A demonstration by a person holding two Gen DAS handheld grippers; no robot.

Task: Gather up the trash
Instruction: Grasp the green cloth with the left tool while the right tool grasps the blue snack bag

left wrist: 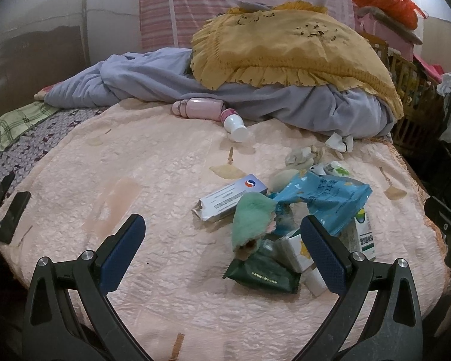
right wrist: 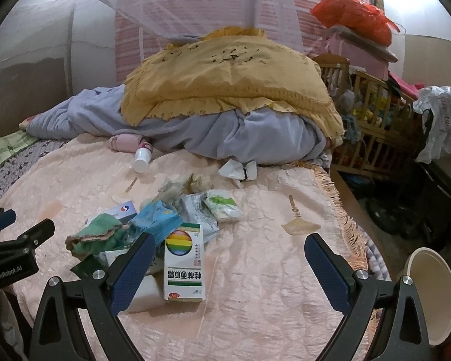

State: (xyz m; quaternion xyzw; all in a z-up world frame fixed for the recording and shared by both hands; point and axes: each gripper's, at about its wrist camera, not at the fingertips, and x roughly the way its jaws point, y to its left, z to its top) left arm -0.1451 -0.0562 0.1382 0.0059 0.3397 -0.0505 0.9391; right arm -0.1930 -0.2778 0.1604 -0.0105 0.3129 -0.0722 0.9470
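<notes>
**Trash pile on the bed, both grippers wide apart**

We see the trash lying in one loose pile on the pink bed cover (left wrist: 135,156). In the pile there is a blue plastic bag (left wrist: 324,195), a green cloth (left wrist: 251,219), a dark green packet (left wrist: 263,272) and a white and blue carton (left wrist: 231,195). A white box with a rainbow circle (right wrist: 183,266) lies at the near edge of the pile, flat on the cover. Crumpled tissue (right wrist: 237,170) sits a little behind the pile, near the grey blanket (right wrist: 255,138). A white bottle (left wrist: 234,124) lies on its side, apart from the pile, just beside a pink flask (left wrist: 198,107).

Our left gripper (left wrist: 222,248) hovers above the cover with its fingers far apart; its right finger is over the near side of the pile. Our right gripper (right wrist: 230,267) is also spread wide and holds nothing; the rainbow box shows between its fingers.

A yellow pillow (left wrist: 285,48) rests on the blanket. A pale bucket (right wrist: 433,294) stands beside the bed, at the right.
</notes>
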